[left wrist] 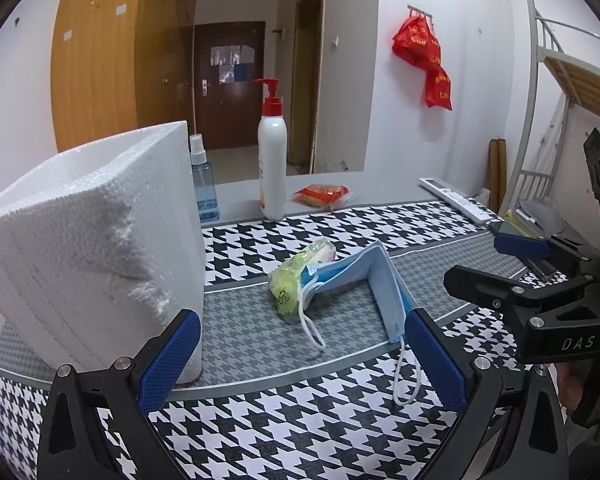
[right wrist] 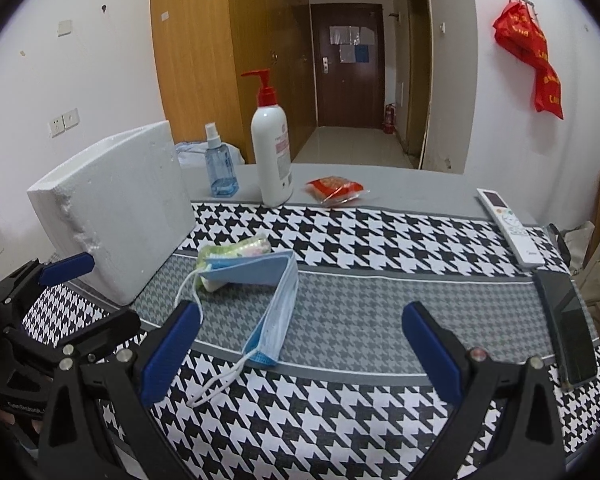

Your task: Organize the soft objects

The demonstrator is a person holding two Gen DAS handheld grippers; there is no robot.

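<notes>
A blue face mask [left wrist: 364, 280] [right wrist: 268, 288] lies bent on the houndstooth cloth, its far end resting on a green tissue pack [left wrist: 296, 276] [right wrist: 236, 248]. A white foam box [left wrist: 88, 232] [right wrist: 120, 208] stands at the left. My left gripper [left wrist: 300, 356] is open and empty, just in front of the mask; its right finger is close to the mask's near end. My right gripper [right wrist: 300, 352] is open and empty, its left finger beside the mask's ear loop. The right gripper also shows at the right of the left wrist view [left wrist: 520, 264].
At the back stand a white pump bottle [left wrist: 272, 160] [right wrist: 272, 152], a blue spray bottle [left wrist: 204, 184] [right wrist: 220, 168] and a red snack packet [left wrist: 324, 196] [right wrist: 336, 188]. A white remote [right wrist: 508, 224] and a dark phone [right wrist: 568, 328] lie at the right edge.
</notes>
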